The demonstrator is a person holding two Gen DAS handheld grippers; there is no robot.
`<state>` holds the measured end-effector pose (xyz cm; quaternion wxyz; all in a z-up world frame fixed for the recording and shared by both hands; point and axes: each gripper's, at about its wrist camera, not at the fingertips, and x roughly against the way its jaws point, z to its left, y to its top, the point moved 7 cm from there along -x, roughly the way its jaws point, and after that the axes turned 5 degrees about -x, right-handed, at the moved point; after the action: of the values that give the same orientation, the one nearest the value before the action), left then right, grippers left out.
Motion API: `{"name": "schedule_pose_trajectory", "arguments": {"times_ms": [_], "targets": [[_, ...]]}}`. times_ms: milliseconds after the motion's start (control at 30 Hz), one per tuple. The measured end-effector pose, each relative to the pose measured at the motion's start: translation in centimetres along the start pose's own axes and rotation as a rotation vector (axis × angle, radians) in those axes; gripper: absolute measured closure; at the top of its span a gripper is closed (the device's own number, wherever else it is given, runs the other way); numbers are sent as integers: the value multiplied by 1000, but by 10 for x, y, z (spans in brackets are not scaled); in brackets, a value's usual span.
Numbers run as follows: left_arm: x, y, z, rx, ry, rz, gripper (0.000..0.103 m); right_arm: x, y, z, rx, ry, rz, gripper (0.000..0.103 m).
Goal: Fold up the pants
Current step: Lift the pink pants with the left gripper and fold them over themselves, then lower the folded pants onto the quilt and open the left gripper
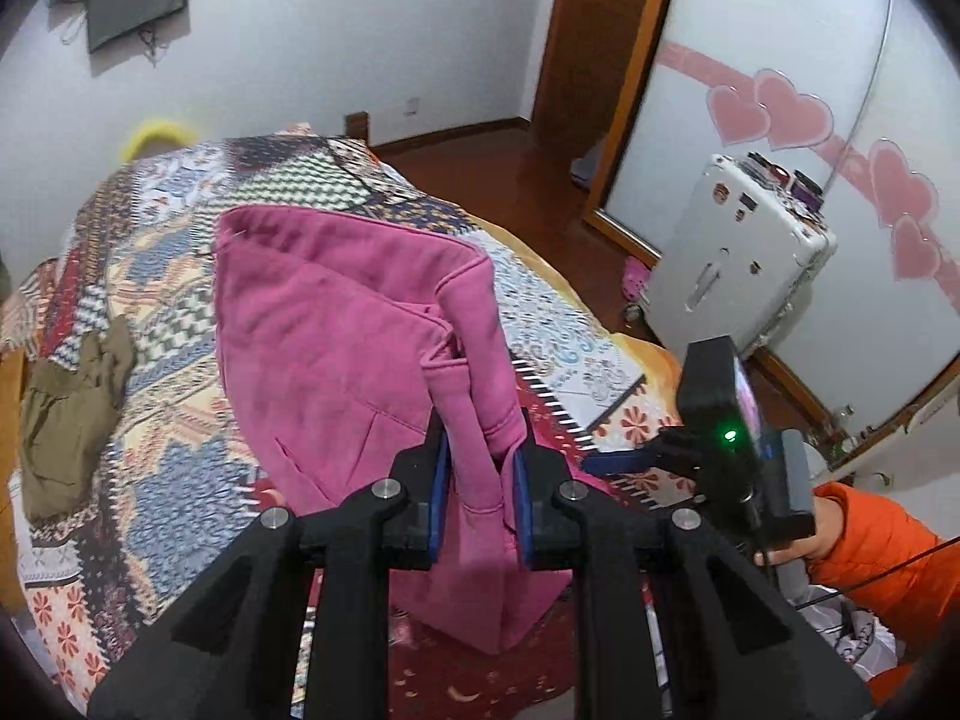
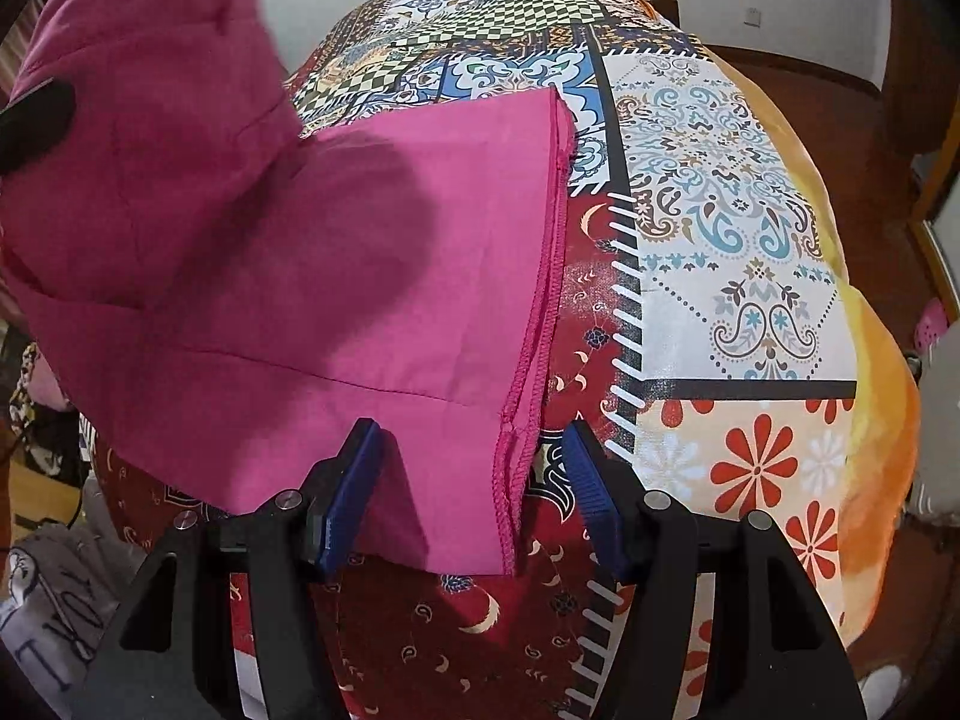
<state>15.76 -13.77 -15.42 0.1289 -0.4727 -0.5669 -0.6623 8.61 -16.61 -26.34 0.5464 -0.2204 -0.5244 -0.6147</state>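
Pink pants lie on a patchwork bed cover. My left gripper is shut on the waistband end of the pants and holds it lifted, so the fabric hangs over the blue pads. In the right wrist view the pants spread across the bed with the hem edge on the right. My right gripper is open, its blue pads either side of the hem corner, which lies between them. The right gripper body also shows in the left wrist view, held by a hand in an orange sleeve.
An olive garment lies on the bed's left side. A white suitcase stands on the wooden floor to the right, by a mirrored wardrobe door with pink hearts. A yellow blanket edge runs along the bed's right side.
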Motion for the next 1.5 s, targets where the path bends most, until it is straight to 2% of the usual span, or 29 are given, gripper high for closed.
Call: {"name": "schedule_pose_trajectory", "arguments": {"times_ms": [267, 500, 633, 733, 867, 1033, 1100, 1167, 1333, 1433, 1500], "targets": [[-47, -2, -22, -5, -115, 116, 88, 1, 0, -1, -13, 10, -12, 44], [-83, -27, -41, -40, -151, 225, 87, 9, -3, -6, -11, -10, -20, 44], [-89, -36, -45, -53, -149, 241, 87, 13, -1, -9, -11, -24, -31, 44], [-92, -38, -46, -57, -145, 244, 83, 15, -2, -9, -12, -28, -36, 44], [-93, -38, -43, -24, -159, 252, 67, 16, -2, -10, -14, -36, -37, 44], [-77, -33, -39, 39, -204, 236, 66, 18, -1, -10, -10, -48, -37, 44], [-64, -27, -36, 44, -189, 199, 66, 19, 0, -11, -7, -53, -38, 44], [-46, -18, -30, 39, -141, 139, 66, 19, 0, -11, -6, -58, -36, 44], [-21, 1, 2, 59, -35, 45, 56, 19, 0, -11, -6, -58, -36, 44], [-26, 10, 37, 93, 26, 44, 56, 20, 2, -12, -8, -58, -42, 44], [-38, 11, 55, 119, 4, 80, 56, 18, 2, -14, -15, -56, -40, 44]]}}
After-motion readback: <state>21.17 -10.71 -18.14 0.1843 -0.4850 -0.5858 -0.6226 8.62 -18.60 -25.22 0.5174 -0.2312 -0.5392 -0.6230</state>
